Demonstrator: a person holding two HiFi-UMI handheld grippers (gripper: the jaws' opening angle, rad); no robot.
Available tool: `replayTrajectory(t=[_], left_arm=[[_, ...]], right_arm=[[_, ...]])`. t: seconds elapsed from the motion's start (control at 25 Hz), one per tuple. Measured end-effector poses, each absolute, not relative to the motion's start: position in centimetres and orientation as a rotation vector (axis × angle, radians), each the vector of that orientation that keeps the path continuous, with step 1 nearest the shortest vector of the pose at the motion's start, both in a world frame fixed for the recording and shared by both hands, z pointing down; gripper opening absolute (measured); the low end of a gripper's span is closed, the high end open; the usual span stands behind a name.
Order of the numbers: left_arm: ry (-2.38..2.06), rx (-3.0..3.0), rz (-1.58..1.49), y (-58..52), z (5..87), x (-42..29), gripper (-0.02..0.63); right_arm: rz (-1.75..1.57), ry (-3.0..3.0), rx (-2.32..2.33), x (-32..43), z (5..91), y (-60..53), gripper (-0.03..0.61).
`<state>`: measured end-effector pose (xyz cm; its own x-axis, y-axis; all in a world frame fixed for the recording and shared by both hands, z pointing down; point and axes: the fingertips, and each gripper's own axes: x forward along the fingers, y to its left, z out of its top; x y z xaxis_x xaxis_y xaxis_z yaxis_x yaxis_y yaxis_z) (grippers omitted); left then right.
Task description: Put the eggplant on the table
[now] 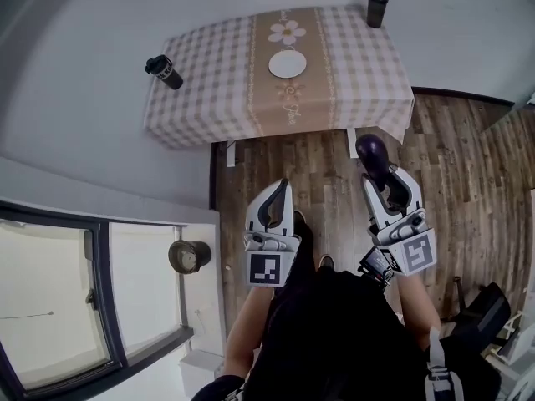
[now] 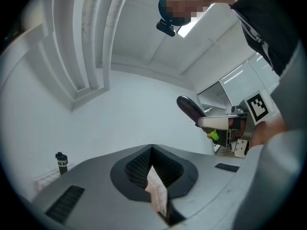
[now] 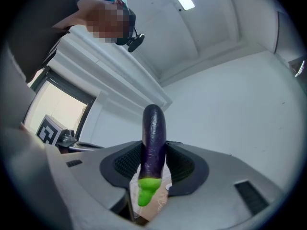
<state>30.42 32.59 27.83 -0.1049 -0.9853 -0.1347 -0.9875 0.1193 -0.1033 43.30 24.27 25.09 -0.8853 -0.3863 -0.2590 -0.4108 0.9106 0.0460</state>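
A dark purple eggplant (image 1: pixel 371 150) with a bright green stem sticks up out of my right gripper (image 1: pixel 380 178), which is shut on it near the stem end. In the right gripper view the eggplant (image 3: pixel 154 138) stands upright between the pads of the right gripper (image 3: pixel 154 152). My left gripper (image 1: pixel 280 192) is beside it, shut and holding nothing. Both hang over the wooden floor (image 1: pixel 326 174), short of the table (image 1: pixel 209 82) with its checked cloth. The left gripper view shows its own jaws (image 2: pixel 152 150) closed and the eggplant (image 2: pixel 191 110) off to the right.
On the table are a white plate (image 1: pixel 287 63) at the centre, a black tumbler (image 1: pixel 377 7) at the far right corner and a black bottle (image 1: pixel 165 72) at the left edge. A window (image 1: pixel 58 299) lies at lower left, a dark bag (image 1: pixel 485 307) at lower right.
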Motion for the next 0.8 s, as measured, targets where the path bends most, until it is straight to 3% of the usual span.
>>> replayTrajectory(t=[0.8], left_arm=[[2.169, -2.105, 0.142, 18.6, 28.8, 9.9, 0.000]], right_arm=[[0.222, 2.832, -0.766, 23.0, 22.7, 8.5, 0.164]])
